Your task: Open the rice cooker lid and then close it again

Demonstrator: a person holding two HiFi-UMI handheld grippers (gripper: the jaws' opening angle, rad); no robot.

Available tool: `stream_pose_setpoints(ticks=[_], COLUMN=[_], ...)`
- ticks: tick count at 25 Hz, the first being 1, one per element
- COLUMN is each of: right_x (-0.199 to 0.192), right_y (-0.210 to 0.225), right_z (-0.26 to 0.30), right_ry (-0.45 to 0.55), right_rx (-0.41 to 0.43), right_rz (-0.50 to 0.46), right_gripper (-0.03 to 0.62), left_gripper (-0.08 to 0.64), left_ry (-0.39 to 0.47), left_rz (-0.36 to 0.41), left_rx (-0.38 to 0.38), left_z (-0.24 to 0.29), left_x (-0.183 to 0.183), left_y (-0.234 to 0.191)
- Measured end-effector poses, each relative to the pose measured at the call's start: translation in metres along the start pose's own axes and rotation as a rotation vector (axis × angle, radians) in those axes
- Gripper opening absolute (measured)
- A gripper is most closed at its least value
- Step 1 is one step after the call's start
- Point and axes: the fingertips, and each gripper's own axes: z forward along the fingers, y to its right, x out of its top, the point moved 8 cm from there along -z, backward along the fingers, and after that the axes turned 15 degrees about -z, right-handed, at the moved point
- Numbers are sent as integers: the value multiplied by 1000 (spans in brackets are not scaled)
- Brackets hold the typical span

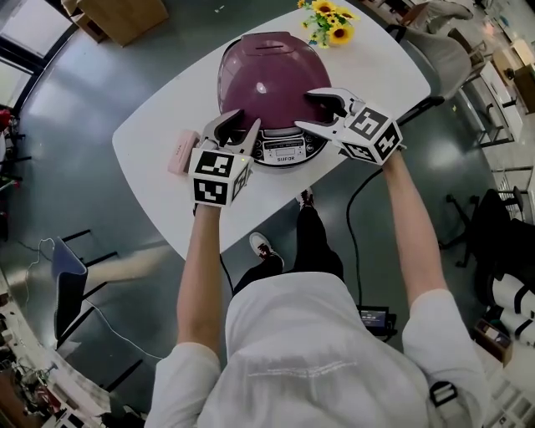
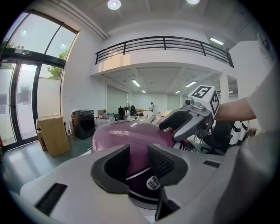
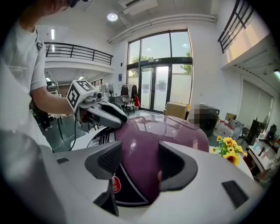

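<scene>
The purple rice cooker (image 1: 269, 84) stands on the white table (image 1: 159, 125) with its domed lid down and its control panel (image 1: 284, 153) facing me. My left gripper (image 1: 236, 127) is open at the cooker's front left, its jaws framing the lower body (image 2: 139, 177) without pressing on it. At the front right my right gripper (image 1: 318, 111) is open against the lid's edge, with the dome (image 3: 162, 135) showing between its pads. Each gripper appears in the other's view: the right gripper (image 2: 183, 122) and the left gripper (image 3: 105, 116).
A bunch of sunflowers (image 1: 330, 21) stands behind the cooker at the table's far edge. A small pink object (image 1: 181, 150) lies left of the left gripper. A chair (image 1: 443, 50) is at the right; a black cable (image 1: 355, 209) hangs below the table's front edge.
</scene>
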Motion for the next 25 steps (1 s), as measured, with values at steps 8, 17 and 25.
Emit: stream_pose_setpoints(ticks=[8,17,25], right_x=[-3,-4,-10], right_y=[-3,0,-3], right_z=[0,1,1], right_ry=[11,27,29], right_rx=[-42,-60,-138], right_rz=[23,39,75], right_gripper=[265,256,233], left_gripper=[141,138,95], left_ry=[-17,-26,-35], left_rz=[13,4,-49], left_rx=[4,-20,-10], left_z=[1,2,6], left_x=[-1,1,-1], left_y=[1,-3,-6])
